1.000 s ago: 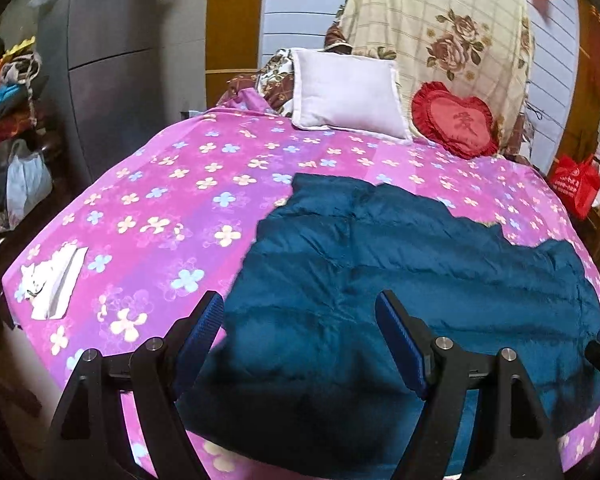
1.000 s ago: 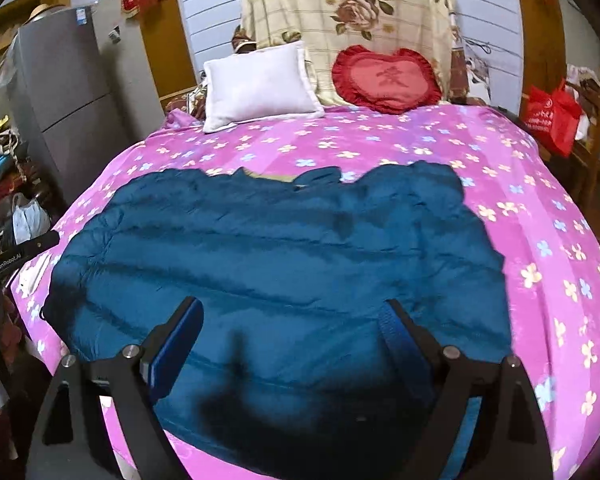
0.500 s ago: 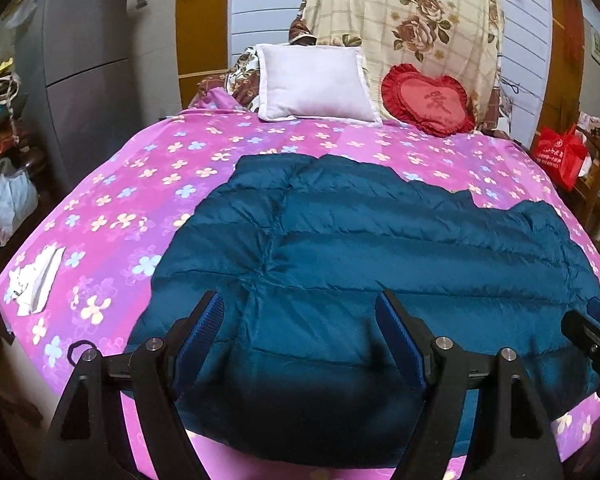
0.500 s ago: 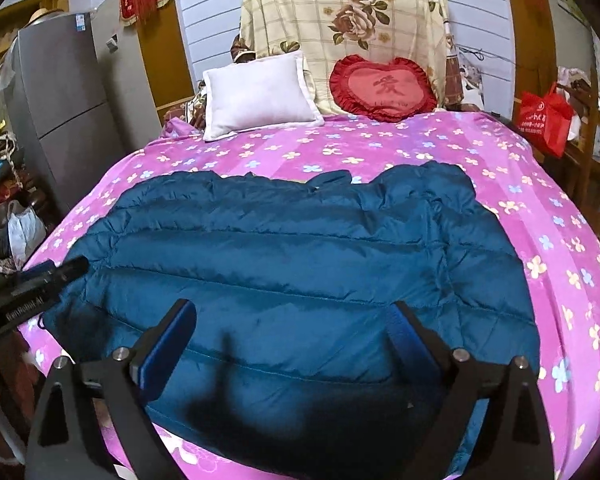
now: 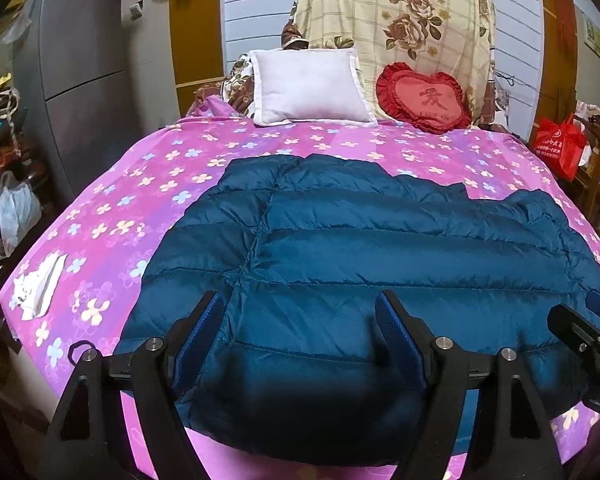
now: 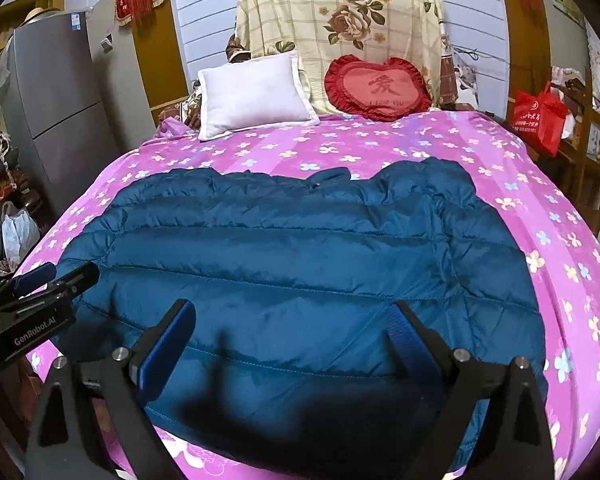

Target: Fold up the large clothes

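Observation:
A dark teal quilted down jacket [image 5: 360, 248] lies spread flat across the near half of the bed; it also shows in the right wrist view [image 6: 292, 256]. My left gripper [image 5: 300, 320] is open and empty, hovering above the jacket's near hem, left of its middle. My right gripper [image 6: 290, 328] is open and empty above the near hem, further right. Each gripper shows at the edge of the other's view: the right one [image 5: 580, 332], the left one [image 6: 40, 292]. Neither touches the cloth.
The bed has a pink flowered sheet [image 5: 112, 216]. A white pillow [image 5: 308, 88] and a red heart cushion [image 5: 424, 98] lean at its head. A white crumpled cloth [image 5: 38, 284] lies near the left edge. A grey fridge [image 5: 80, 80] stands left, a red bag [image 5: 560, 148] right.
My left gripper has swung rightward and back, so the jacket now fills the centre of its view. My right gripper has pulled back slightly and risen. The jacket has not moved.

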Demonstrator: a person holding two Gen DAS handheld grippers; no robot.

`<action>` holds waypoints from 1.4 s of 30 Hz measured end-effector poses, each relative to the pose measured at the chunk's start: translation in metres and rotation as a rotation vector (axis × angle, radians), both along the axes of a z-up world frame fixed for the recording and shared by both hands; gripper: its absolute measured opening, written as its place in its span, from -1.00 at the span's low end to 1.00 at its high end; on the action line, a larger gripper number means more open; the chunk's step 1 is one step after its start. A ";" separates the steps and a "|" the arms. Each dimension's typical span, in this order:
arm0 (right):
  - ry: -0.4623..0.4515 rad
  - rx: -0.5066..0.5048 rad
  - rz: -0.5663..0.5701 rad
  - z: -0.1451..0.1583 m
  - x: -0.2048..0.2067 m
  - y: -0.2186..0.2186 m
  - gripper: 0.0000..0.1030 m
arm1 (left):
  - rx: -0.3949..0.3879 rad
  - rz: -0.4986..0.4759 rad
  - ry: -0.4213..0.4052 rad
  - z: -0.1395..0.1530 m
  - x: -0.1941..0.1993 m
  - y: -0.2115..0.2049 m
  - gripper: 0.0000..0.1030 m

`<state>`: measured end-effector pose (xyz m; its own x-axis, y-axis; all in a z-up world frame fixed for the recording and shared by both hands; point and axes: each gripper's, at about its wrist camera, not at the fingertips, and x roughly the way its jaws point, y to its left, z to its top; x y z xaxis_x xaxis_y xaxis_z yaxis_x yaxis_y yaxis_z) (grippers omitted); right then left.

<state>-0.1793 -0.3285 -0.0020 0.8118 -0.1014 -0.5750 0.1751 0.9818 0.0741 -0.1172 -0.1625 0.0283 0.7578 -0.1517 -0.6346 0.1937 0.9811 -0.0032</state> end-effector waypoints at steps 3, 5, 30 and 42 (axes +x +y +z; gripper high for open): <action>-0.002 0.000 0.000 0.000 -0.001 0.001 0.91 | 0.018 0.006 -0.021 0.001 -0.004 -0.003 0.17; -0.004 0.000 -0.002 0.000 -0.001 0.001 0.91 | 0.027 0.008 -0.034 0.002 -0.006 -0.003 0.17; -0.010 0.002 -0.007 0.001 -0.001 0.013 0.96 | 0.021 0.016 -0.034 0.003 -0.011 -0.006 0.17; -0.008 0.008 -0.011 -0.002 0.000 0.012 0.97 | 0.022 0.015 -0.031 0.002 -0.011 -0.006 0.17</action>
